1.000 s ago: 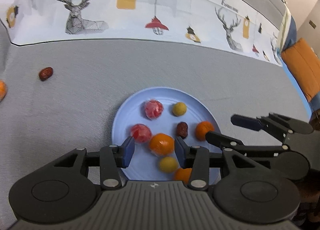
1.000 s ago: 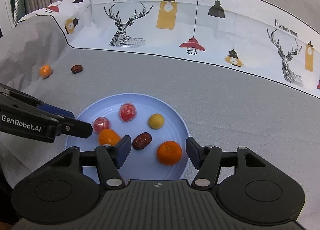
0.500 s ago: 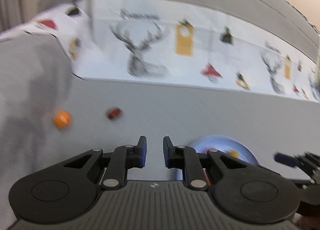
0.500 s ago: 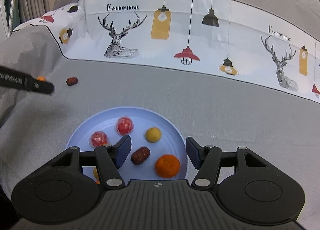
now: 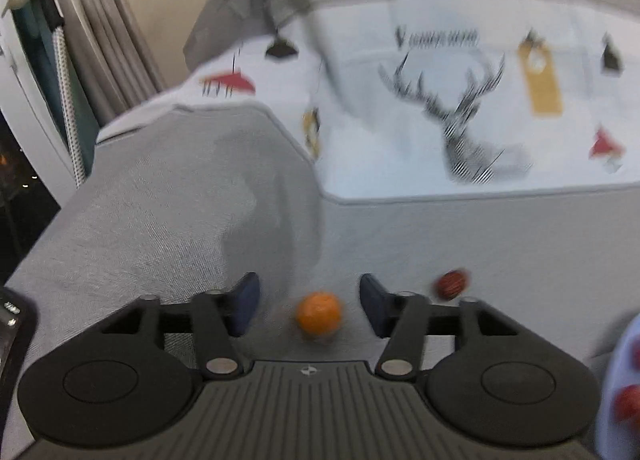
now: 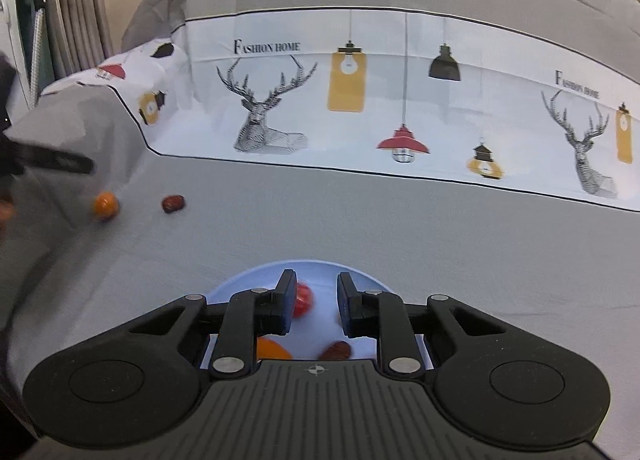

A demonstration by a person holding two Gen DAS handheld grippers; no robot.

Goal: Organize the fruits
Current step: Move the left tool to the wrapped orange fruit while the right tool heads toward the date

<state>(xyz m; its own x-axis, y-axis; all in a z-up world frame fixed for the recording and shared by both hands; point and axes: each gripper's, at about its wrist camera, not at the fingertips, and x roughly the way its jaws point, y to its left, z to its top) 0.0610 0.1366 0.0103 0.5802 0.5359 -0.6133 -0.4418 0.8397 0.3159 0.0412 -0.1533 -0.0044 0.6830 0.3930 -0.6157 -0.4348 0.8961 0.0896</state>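
In the left wrist view a small orange (image 5: 319,318) lies on the grey cloth between the fingers of my open left gripper (image 5: 308,306), untouched. A dark red date (image 5: 452,283) lies just to its right. The same orange (image 6: 105,205) and date (image 6: 173,203) show far left in the right wrist view, below my blurred left gripper (image 6: 60,160). My right gripper (image 6: 313,300) is open and empty, jaws narrowed, above the light blue plate (image 6: 248,280). The plate holds a red fruit (image 6: 302,297), an orange (image 6: 272,348) and a date (image 6: 336,349), partly hidden.
A white cloth printed with deer and lamps (image 6: 360,100) rises behind the grey surface. Curtains (image 5: 100,40) hang at the far left. The grey cloth drops off at the left edge (image 5: 52,228). The plate's rim (image 5: 616,380) shows at the right of the left wrist view.
My left gripper left the plate, closed, swung left and opened around the loose orange. My right gripper pulled back and its jaws narrowed.
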